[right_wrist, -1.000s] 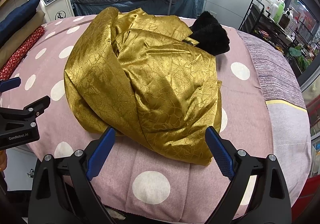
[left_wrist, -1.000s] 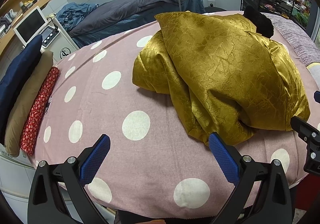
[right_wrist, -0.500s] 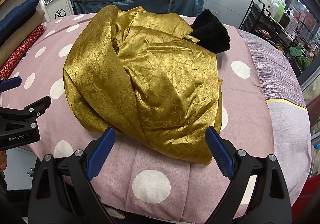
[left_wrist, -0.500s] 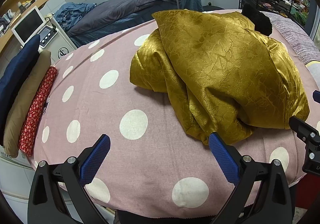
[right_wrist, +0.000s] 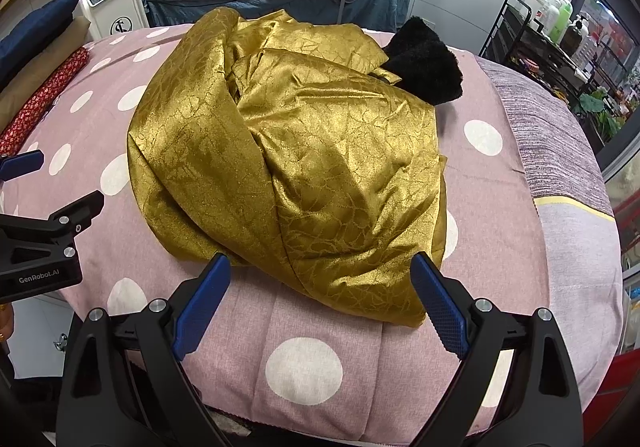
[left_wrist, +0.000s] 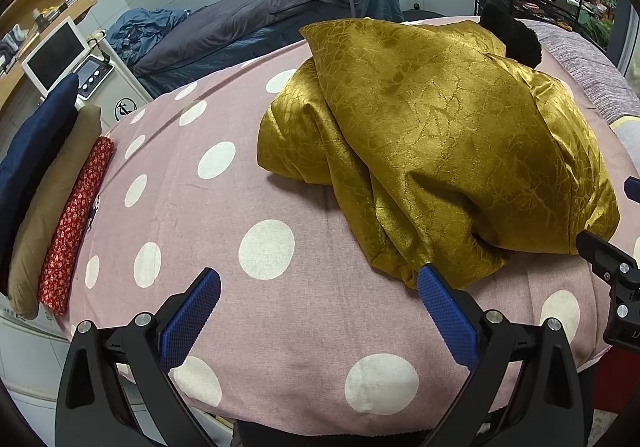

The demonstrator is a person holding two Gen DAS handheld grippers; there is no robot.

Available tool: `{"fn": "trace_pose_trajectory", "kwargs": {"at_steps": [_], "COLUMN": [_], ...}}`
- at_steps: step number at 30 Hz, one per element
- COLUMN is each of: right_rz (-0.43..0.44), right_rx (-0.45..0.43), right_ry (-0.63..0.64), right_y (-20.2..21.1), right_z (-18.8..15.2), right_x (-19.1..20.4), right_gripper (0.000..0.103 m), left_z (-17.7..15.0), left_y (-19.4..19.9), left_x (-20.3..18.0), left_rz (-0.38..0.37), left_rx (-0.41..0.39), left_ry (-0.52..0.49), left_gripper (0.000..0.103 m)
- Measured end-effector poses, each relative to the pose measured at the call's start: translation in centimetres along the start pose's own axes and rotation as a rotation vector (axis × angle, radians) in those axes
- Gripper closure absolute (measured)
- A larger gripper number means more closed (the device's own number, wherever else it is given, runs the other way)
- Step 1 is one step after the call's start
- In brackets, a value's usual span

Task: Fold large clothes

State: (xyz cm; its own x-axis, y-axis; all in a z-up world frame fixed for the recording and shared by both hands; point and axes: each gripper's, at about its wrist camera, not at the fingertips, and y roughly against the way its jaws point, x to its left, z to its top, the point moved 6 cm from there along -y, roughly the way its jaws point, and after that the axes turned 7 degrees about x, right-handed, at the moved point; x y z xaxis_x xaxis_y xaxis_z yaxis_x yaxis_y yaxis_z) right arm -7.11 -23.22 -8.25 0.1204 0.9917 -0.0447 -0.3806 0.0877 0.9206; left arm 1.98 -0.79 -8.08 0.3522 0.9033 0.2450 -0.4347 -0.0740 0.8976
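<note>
Garment: one large gold piece, shiny satin-like cloth with a crackled vein pattern woven in. It lies bunched in a rounded heap at the middle of the bed, folded over itself in broad overlapping layers, its near hem reaching toward you. A black fuzzy trim, plush and matte, sticks out at the heap's far end.

Bed cover: dusty pink woven cotton with large white dots; a striped mauve panel runs along its right side.

Your left hand-held gripper: black frame, blue cross-hatched pads, spread wide and empty, over the cover just left of the gold hem; its right finger sits right at the hem's corner.

Your right hand-held gripper: same build, spread wide and empty, straddling the near edge of the heap.

Left wrist view only: three long rolled cushions along the bed's left edge, navy, tan and red floral, shown in full; wooden shelving behind them.

Right wrist view only: the heap's inner folds and open centre; the full trim; a black wire rack with bottles.
</note>
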Motion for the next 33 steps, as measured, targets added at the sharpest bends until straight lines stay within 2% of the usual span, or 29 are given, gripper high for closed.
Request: {"fn": "trace_pose_trajectory", "kwargs": {"at_steps": [17, 21, 24, 29, 31, 33], "right_rz": [-0.002, 0.0, 0.004, 0.108, 0.154, 0.198], "right_rx": [0.006, 0.01, 0.007, -0.007, -0.026, -0.051], "right_ry": [0.004, -0.001, -0.013, -0.134, -0.221, -0.333], "right_y": [-0.2, -0.4, -0.6, -1.3, -1.4, -1.4], "right_z": [0.0, -0.1, -0.2, -0.6, -0.7, -0.8], "right_x": [0.2, 0.1, 0.0, -1.7, -3.4, -5.8], "right_gripper": [0.013, 0.013, 0.013, 0.013, 0.013, 0.013], "left_z": [0.0, -0.4, -1.3, -2.2, -1.7, -0.2], "left_y": [-0.2, -1.3, -2.7, -3.9, -3.8, -3.1], "left_x": [-0.2, -0.4, -0.6, 0.2, 1.2, 2.5], "left_rz": [-0.019, -0.074, -0.153, -0.249, -0.262, -0.251], "left_rx": [0.003, 0.059, 0.133, 0.174, 0.151, 0.093], "left_ry": [-0.004, 0.003, 0.038, 0.107, 0.129, 0.147], "left_gripper": [0.006, 0.006, 0.006, 0.007, 0.007, 0.007]}}
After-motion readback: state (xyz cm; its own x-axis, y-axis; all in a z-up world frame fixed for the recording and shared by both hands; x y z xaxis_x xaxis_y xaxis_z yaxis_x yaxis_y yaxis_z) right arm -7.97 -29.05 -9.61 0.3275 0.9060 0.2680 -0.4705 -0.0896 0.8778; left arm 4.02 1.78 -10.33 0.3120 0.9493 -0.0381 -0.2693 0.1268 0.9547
